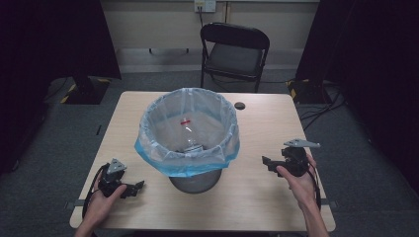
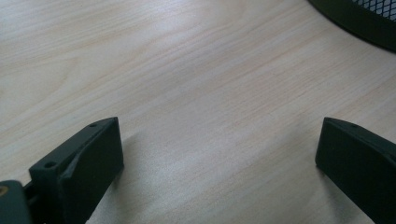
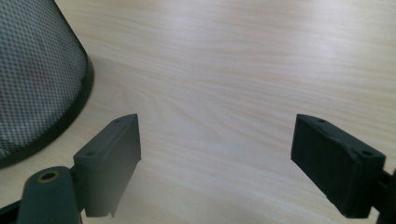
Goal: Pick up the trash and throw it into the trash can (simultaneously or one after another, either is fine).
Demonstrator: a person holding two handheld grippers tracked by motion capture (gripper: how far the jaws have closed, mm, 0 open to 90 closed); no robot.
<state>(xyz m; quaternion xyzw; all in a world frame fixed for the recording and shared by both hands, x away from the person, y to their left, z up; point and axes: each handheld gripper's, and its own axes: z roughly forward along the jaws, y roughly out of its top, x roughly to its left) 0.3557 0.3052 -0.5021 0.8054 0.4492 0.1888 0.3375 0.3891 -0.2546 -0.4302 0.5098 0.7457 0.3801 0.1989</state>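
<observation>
One lined mesh bin (image 1: 188,131) on table (image 1: 262,190); two hand-held grippers, left hand-held gripper (image 1: 136,189) and right hand-held gripper (image 1: 267,163), both released.

The high view is dim, with dark corners and soft focus; overhead light brightens the table (image 1: 257,128). Both gripper views are evenly lit, the jaws casting soft shadows and blurring at the lower edge.

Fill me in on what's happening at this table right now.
A person sits at a wooden table with a left gripper and a right gripper, both open and holding nothing. Between them stands a mesh wastebasket lined with a blue-rimmed plastic bag; a clear bottle lies inside it.
</observation>
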